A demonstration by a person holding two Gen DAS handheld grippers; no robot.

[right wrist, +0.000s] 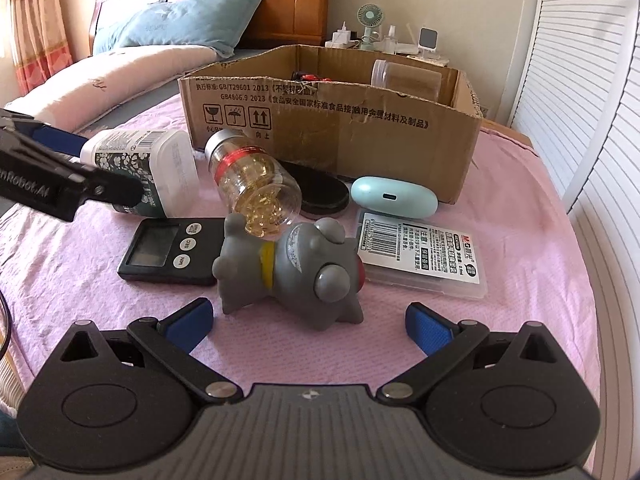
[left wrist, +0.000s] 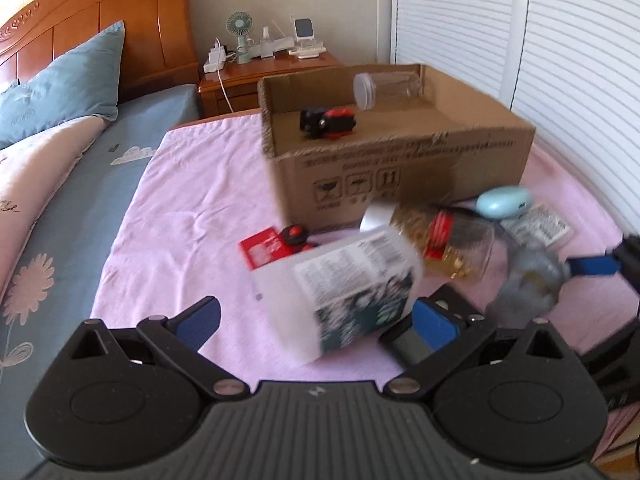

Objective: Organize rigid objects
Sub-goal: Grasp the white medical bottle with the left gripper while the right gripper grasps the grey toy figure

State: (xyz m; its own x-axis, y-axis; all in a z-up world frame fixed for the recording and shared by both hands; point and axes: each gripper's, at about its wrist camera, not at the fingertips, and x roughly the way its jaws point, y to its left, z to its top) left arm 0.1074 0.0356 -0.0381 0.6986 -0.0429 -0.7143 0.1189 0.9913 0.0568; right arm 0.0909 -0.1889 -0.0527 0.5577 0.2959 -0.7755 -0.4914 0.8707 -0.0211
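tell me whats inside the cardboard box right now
Inside the cardboard box lie a clear jar with a white lid and a black-and-red gadget. The near wall hides part of the floor.

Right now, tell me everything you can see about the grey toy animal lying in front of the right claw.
The grey toy animal looks like soft rubber or vinyl, with bulging round eyes, stubby legs, a yellow collar band and a red patch by its head. It lies tipped on its side on the pink cloth, just ahead of the open right claw, which is not touching it. The capsule bottle rests against its upper side, the black timer sits at its left and a clear plastic case at its right.
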